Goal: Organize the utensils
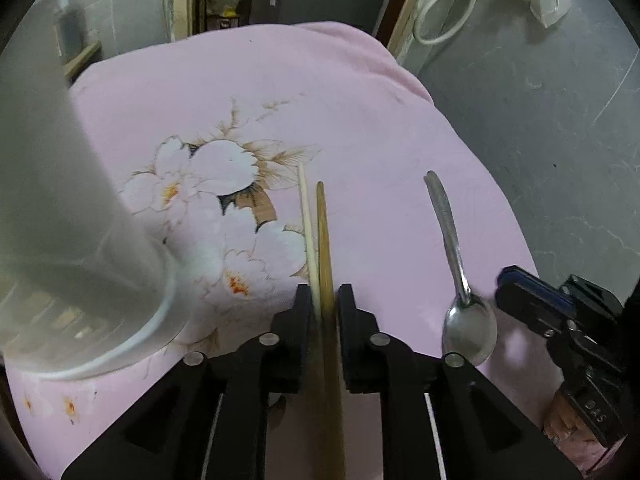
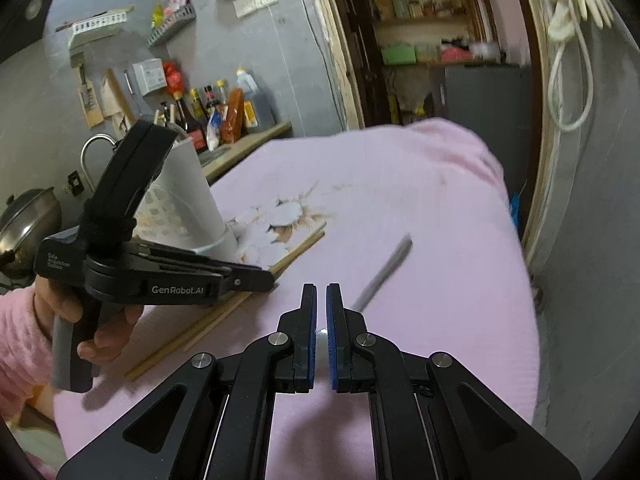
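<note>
Two chopsticks, one pale [image 1: 307, 216] and one brown [image 1: 325, 232], lie on the pink flowered cloth [image 1: 360, 92]. My left gripper [image 1: 325, 294] is shut on them near their thick ends; it also shows in the right wrist view [image 2: 256, 276], with the chopsticks [image 2: 224, 312] running under it. A metal spoon [image 1: 460, 280] lies to the right, bowl toward me. My right gripper [image 2: 321, 292] is nearly shut just above the spoon's bowl, with the handle [image 2: 384, 270] stretching away; whether it grips the spoon is unclear. A white utensil holder [image 1: 72, 240] stands at left.
The cloth-covered table drops off at its right edge toward a grey wall [image 1: 560, 120]. A counter with bottles [image 2: 224, 116] and a pot [image 2: 28, 216] lies behind the holder [image 2: 188, 196]. A doorway with shelves [image 2: 420, 40] is at the back.
</note>
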A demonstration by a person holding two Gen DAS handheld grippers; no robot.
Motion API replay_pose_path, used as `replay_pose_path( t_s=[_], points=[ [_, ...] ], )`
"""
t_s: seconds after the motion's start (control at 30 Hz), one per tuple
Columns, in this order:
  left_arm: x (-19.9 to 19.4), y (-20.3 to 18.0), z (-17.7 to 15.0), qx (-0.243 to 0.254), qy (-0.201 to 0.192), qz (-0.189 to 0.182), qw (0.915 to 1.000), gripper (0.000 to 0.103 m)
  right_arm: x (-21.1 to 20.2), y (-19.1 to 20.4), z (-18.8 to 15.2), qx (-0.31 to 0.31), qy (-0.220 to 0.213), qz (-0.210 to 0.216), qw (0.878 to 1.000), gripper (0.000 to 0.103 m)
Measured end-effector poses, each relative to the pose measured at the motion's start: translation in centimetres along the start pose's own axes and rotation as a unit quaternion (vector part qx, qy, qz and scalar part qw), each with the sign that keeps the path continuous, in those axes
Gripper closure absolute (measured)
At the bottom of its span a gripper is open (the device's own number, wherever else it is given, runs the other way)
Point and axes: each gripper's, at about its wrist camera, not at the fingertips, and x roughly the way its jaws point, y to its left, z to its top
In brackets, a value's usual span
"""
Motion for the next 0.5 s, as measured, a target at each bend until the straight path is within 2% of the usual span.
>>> replay_pose_path(
  t_s=[0.17, 0.3, 0.37, 0.5],
  points=[
    [0.0, 0.2, 0.2, 0.008, 0.014, 0.003, 0.9999, 0.089, 1.0, -2.4, 0.5, 0.044, 0.030, 0.008, 0.999, 0.099],
    [-0.3, 0.0, -0.3, 0.024, 0.011, 0.014, 0.9996, 0.082, 1.6, -4.2, 1.0, 0.067, 0.060, 0.015, 0.996, 0.093],
    [-0.8, -0.3, -0.9, 0.044, 0.005, 0.017, 0.9989, 0.075, 1.9, -4.4, 1.0, 0.067, 0.073, 0.022, 0.995, 0.086],
    [-0.5, -0.6, -1.1, 0.057, 0.005, 0.028, 0.9980, 0.074, 2.9, -3.2, 1.8, 0.022, 0.081, 0.005, 0.996, 0.085]
  ],
)
